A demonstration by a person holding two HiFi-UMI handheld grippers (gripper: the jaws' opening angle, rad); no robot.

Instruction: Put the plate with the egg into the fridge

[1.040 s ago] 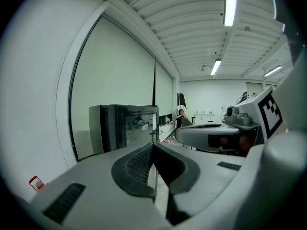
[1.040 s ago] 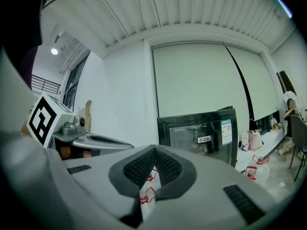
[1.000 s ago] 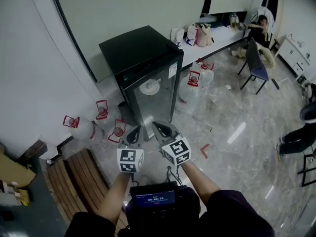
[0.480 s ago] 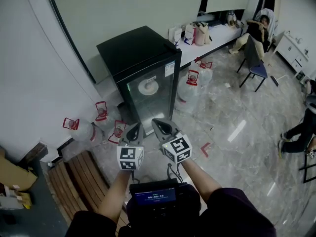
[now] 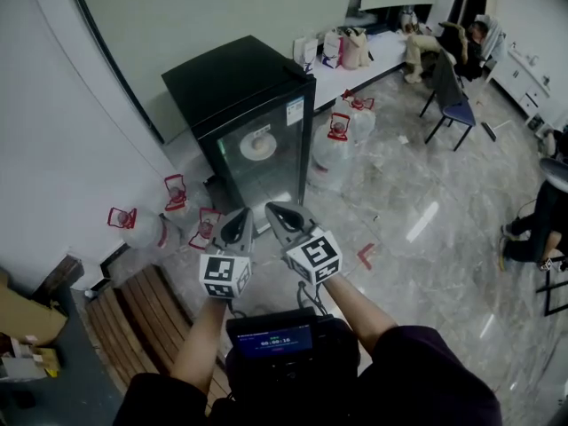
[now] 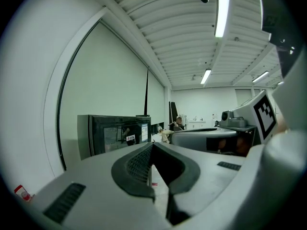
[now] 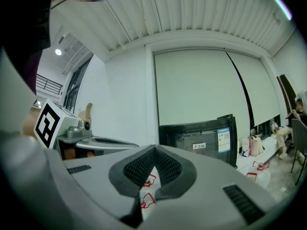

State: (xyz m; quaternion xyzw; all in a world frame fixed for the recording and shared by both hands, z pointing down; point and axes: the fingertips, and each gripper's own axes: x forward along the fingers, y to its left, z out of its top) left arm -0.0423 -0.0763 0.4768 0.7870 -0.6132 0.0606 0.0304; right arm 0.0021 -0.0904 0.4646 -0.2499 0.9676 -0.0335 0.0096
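Both tools are empty. The left gripper (image 5: 236, 227) has its jaws pressed together on nothing, and so does the right gripper (image 5: 286, 220). They sit side by side, tips pointing ahead at the black mini fridge (image 5: 232, 82).

The plate (image 5: 258, 145) already shows pale through the glass door (image 5: 269, 171), high up inside the cabinet. The lump on it is too small to confirm as an egg. From the grippers it lies straight ahead, past the closed door and above the jaw line. A round plate has no long axis to line up with.

Neither hand is clearly nearer, and I cannot tell which side the door's hinge is on.

A blue-and-white sticker (image 7: 223, 140) sits at the door's upper corner, with a small white label (image 7: 199, 146) beside it; the print on both is unreadable. Red-handled water jugs (image 5: 332, 153) stand on the floor just beside the fridge.
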